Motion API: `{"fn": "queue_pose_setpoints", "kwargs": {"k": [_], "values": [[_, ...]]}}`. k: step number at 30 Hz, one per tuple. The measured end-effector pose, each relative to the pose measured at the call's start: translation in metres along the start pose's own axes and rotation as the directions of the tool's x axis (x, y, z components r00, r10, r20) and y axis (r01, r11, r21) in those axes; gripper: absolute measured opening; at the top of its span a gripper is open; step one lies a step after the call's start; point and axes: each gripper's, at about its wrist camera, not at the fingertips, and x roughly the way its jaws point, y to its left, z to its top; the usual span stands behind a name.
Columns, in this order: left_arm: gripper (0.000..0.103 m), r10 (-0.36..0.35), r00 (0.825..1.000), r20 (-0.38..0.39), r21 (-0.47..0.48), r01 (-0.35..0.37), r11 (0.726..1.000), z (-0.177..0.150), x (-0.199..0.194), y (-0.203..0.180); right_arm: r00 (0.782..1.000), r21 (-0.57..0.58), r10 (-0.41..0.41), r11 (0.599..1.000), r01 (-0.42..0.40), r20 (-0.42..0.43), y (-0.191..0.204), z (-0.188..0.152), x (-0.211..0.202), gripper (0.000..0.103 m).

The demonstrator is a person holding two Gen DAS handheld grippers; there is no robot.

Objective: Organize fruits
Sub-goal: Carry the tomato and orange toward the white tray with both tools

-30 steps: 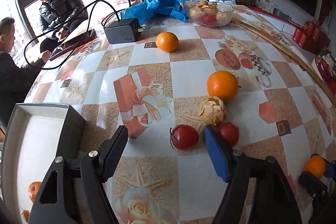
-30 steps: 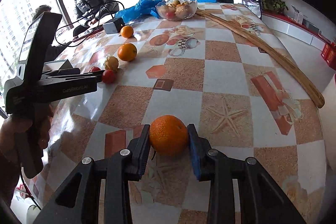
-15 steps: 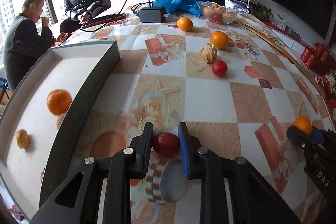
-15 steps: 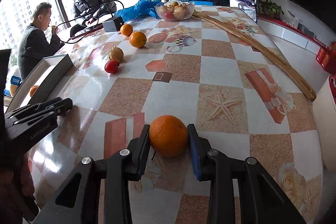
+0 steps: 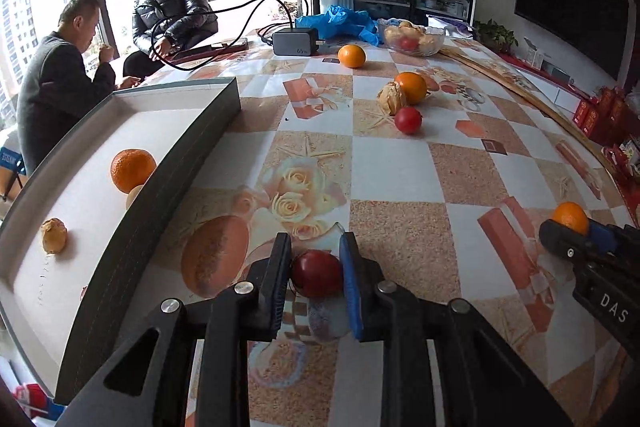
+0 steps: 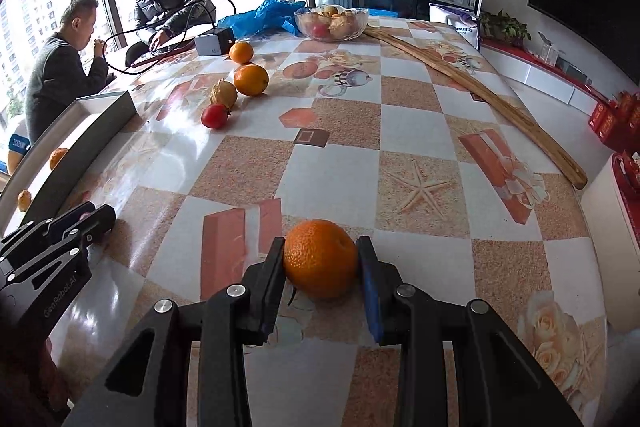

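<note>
My left gripper (image 5: 316, 269) is shut on a red tomato (image 5: 317, 273), held just above the table beside the grey box (image 5: 168, 187). The box holds an orange (image 5: 133, 170) and a small brown fruit (image 5: 54, 235). My right gripper (image 6: 320, 263) is shut on an orange (image 6: 320, 257) near the table's front edge; it also shows in the left wrist view (image 5: 570, 218). On the table farther off lie a second tomato (image 5: 408, 120), a yellowish husked fruit (image 5: 390, 95) and two oranges (image 5: 411, 87), (image 5: 351, 55).
A glass bowl of fruit (image 5: 414, 39), a blue plastic bag (image 5: 340, 21) and a charger with cables (image 5: 295, 42) sit at the table's far end. A long wooden strip (image 6: 472, 87) runs along the right side. Two people (image 5: 60, 83) sit by the window.
My left gripper closed on the tomato and carried it back toward the near end of the table, beside the box. The right gripper still holds the orange in about the same place.
</note>
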Motion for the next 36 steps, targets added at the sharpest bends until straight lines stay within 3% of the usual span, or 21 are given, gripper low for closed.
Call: {"fn": "queue_pose_setpoints", "kwargs": {"k": [29,36], "values": [[0.027,-0.018,1.0,0.0,-0.013,0.018,1.0,0.001,0.001,0.003,1.0,0.003,0.0,1.0,0.0,0.001,0.0,0.0,0.001,0.035],[0.027,-0.122,0.992,-0.025,-0.072,0.12,0.99,0.004,-0.011,0.016,0.999,-0.051,-0.044,0.998,0.043,-0.02,0.009,0.003,0.003,0.035]]}}
